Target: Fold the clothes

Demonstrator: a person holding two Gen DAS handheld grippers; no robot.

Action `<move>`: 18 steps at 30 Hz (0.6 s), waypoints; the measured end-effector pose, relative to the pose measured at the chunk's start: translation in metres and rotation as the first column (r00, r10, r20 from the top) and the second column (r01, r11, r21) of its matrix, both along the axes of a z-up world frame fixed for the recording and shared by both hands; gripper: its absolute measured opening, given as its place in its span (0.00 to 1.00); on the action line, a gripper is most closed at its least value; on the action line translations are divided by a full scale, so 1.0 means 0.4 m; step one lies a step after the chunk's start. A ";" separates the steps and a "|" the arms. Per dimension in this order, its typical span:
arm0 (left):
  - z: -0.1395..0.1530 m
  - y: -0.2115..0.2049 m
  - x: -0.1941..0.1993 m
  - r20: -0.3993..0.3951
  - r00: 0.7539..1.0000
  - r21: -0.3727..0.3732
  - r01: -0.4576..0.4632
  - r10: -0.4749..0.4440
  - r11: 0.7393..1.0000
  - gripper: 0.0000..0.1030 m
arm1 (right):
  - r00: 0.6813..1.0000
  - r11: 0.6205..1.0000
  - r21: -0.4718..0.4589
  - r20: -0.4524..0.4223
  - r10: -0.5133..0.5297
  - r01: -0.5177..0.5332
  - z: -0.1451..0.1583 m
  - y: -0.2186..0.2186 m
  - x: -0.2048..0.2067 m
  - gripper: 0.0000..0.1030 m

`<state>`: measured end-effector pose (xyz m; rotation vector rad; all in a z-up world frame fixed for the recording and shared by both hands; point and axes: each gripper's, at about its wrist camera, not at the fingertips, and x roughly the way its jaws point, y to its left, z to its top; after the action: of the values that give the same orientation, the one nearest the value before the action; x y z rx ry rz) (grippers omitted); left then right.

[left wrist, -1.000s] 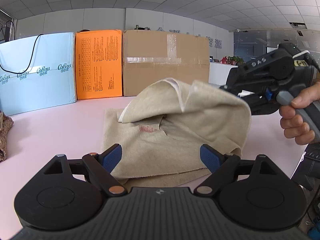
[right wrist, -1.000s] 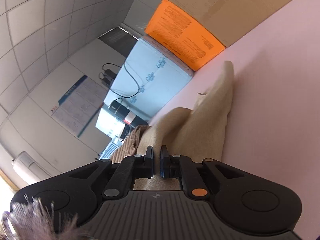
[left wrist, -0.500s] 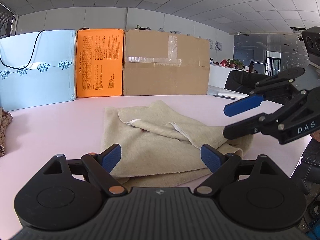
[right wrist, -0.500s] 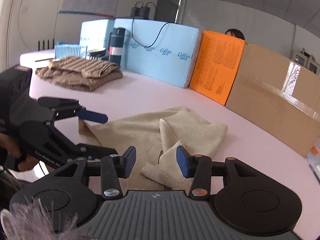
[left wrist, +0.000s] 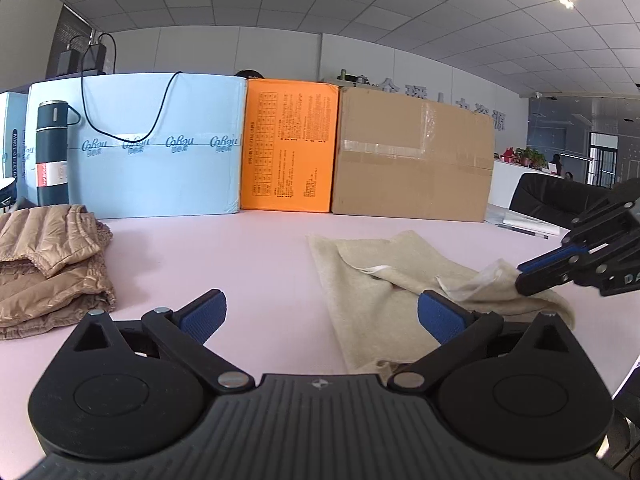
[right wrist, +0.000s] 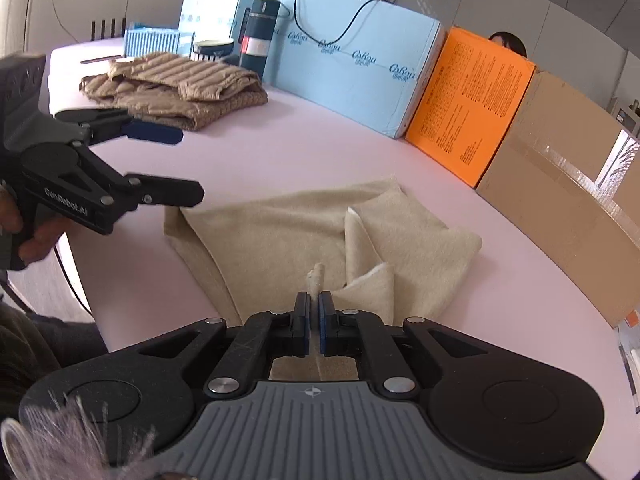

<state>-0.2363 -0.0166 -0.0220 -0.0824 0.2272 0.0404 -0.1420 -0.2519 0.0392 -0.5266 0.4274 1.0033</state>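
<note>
Only the right wrist view shows the right gripper (right wrist: 314,316) with fingers pinched on a raised fold of the beige knit garment (right wrist: 280,232), lying rumpled on the pink worktop (right wrist: 320,152). Left of the garment, the left gripper (right wrist: 188,164) is opening wide, holding nothing; its hand is partly cut off. Beyond lies a folded tan quilted jacket (right wrist: 176,84).

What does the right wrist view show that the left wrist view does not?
Only the right wrist view: the hand holding the left gripper, a striped box, and cloth pinched in the shut right gripper. Only the left wrist view: plants and a black chair. Both: beige cloth, brown jacket, flask, blue box, orange box, cardboard box, pink table.
</note>
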 end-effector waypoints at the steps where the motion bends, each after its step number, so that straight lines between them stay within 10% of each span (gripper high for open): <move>1: -0.001 0.016 -0.001 -0.007 1.000 -0.010 -0.021 0.021 1.000 1.00 | 0.999 0.998 0.052 -0.026 0.021 -0.020 0.018 -0.003 -0.008 0.04; 9: -0.014 0.125 -0.005 -0.057 0.996 -0.198 -0.078 0.068 0.977 1.00 | 0.988 0.990 0.100 -0.108 0.108 -0.097 0.003 0.024 -0.051 0.05; 12: -0.003 0.129 -0.010 -0.040 0.999 -0.241 0.013 -0.023 0.970 1.00 | 0.999 0.997 0.069 -0.031 0.038 -0.036 0.016 0.000 -0.053 0.10; 15: 0.018 0.088 0.001 0.000 0.980 -0.277 0.189 -0.197 0.942 1.00 | 0.994 0.995 0.059 0.074 -0.082 0.078 0.022 -0.035 -0.045 0.35; 18: 0.040 0.000 0.019 0.013 0.937 -0.194 0.344 -0.348 0.919 0.99 | 0.983 0.991 0.020 0.131 -0.130 0.129 0.007 -0.052 -0.040 0.40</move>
<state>-0.2285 -0.0164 -0.0062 -0.2348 0.2642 -0.3358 -0.1580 -0.2725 0.0422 -0.5452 0.3331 0.8397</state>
